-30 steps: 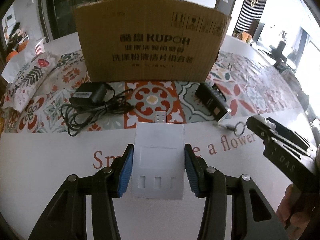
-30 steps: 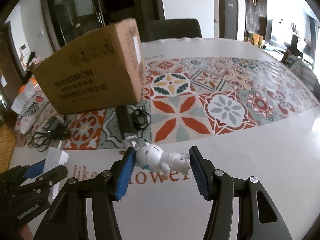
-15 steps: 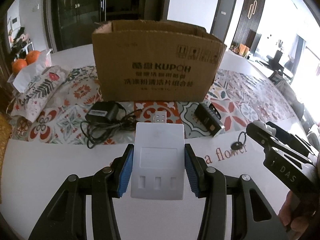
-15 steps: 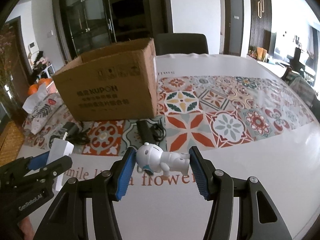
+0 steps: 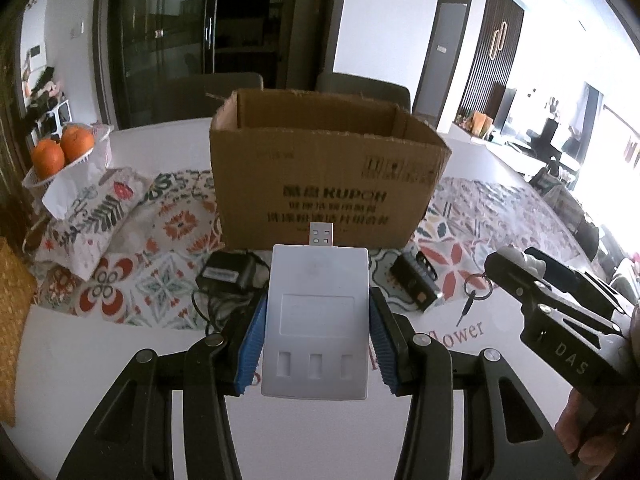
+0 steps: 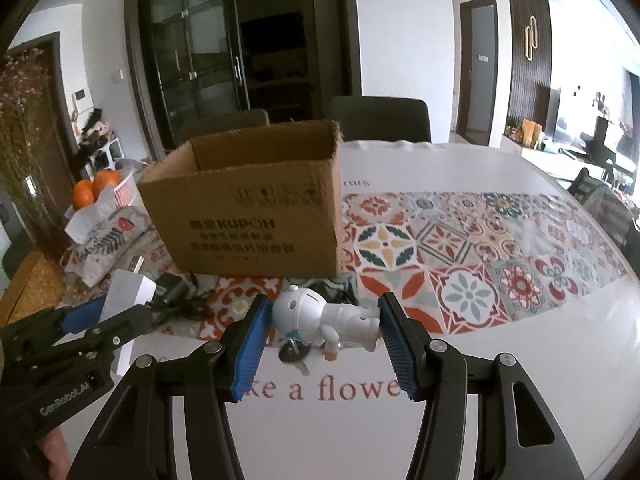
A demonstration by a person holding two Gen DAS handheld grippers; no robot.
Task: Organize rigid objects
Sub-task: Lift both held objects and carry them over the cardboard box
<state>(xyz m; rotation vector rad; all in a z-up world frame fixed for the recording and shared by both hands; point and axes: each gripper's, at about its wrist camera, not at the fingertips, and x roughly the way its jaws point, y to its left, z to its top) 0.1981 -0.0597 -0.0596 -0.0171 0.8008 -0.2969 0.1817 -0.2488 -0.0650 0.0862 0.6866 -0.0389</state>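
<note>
My left gripper (image 5: 316,344) is shut on a flat white USB device (image 5: 318,320) with its plug pointing forward, held above the table. It also shows in the right wrist view (image 6: 124,300). My right gripper (image 6: 324,338) is shut on a white astronaut figurine (image 6: 324,314) lying sideways, with a key ring (image 6: 294,354) hanging under it. The right gripper shows at the right of the left wrist view (image 5: 520,276). An open cardboard box (image 5: 324,172) stands ahead of both grippers, also in the right wrist view (image 6: 248,216).
A black power adapter with cable (image 5: 226,274) and a black rectangular device (image 5: 414,280) lie on the patterned mat in front of the box. A floral tissue pouch (image 5: 92,216) and a basket of oranges (image 5: 64,148) sit at the left. Chairs stand behind the table.
Both grippers have risen with their objects and now look over the box's rim into its open top. The key ring has lifted off the table with the figurine.
</note>
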